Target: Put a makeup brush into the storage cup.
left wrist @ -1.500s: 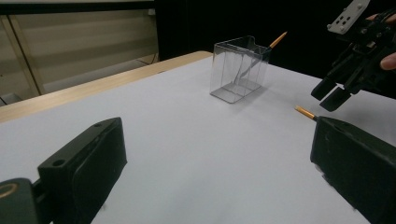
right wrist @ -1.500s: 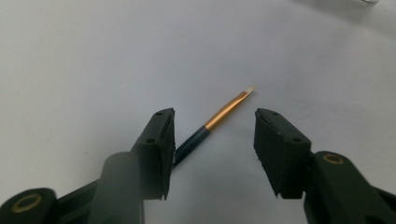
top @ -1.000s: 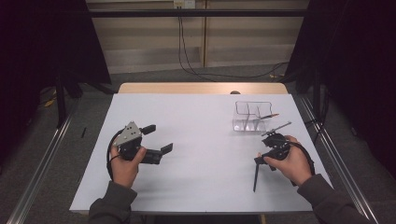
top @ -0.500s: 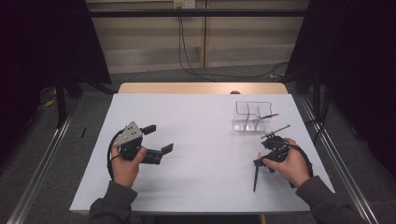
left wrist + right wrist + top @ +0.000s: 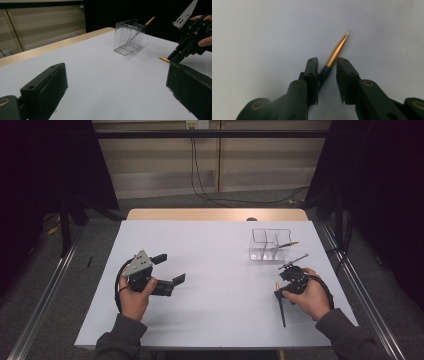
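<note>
**Brush being gripped beside the clear holder**

On the white table [image 5: 210,270], a clear holder [image 5: 270,245] already keeps one brush. The left gripper [image 5: 167,270] is held released, idle. The right gripper [image 5: 327,72] has just been closing around a gold-ferruled brush [image 5: 335,53], seemingly not yet clamped, presumably for the holder.

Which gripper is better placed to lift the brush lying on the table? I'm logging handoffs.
Right. The right gripper has just been closing around the brush, near the clear holder. The left gripper sits far across the table, jaws wide open.
</note>
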Tool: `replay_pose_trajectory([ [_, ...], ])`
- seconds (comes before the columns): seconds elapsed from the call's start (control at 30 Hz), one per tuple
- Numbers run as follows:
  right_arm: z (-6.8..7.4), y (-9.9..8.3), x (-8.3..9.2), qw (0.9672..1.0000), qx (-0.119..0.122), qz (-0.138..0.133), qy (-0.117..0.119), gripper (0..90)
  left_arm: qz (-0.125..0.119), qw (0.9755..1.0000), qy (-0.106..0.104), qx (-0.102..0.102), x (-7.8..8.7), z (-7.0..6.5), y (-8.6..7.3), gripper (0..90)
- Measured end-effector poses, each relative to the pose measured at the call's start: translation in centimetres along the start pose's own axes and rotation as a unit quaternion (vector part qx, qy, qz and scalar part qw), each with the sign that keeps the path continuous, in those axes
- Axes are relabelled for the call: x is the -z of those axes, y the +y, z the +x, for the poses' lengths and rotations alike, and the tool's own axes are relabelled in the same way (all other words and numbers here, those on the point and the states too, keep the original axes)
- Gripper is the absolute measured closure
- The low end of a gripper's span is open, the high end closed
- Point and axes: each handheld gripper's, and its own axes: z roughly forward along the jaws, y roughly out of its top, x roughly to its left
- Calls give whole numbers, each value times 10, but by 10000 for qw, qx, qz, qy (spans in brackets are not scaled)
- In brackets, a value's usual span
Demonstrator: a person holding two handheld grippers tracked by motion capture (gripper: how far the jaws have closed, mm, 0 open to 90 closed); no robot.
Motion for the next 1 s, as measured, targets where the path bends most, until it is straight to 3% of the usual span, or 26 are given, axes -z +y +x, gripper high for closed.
replay_pose_trajectory([
  [0.13,-1,1,0,9998,170,28,-35,764,-5,10000,-4,3,-1,0,0,32],
  [0.33,1,3,0,9998,93,91,-115,776,16,10000,8,-14,-1,0,0,32],
  [0.37,0,3,-1,9998,166,68,-109,776,21,10000,-17,-18,-1,0,0,32],
  [0.57,0,4,-1,9999,-3,96,-91,777,39,10000,12,-43,-1,0,0,32],
  [0.93,9,8,-3,9987,-3,261,-435,788,-7,10000,7,-46,-1,-1,1,32],
  [1.0,11,9,-4,9983,48,283,-504,808,-48,9999,-97,-17,-2,-1,0,32],
])
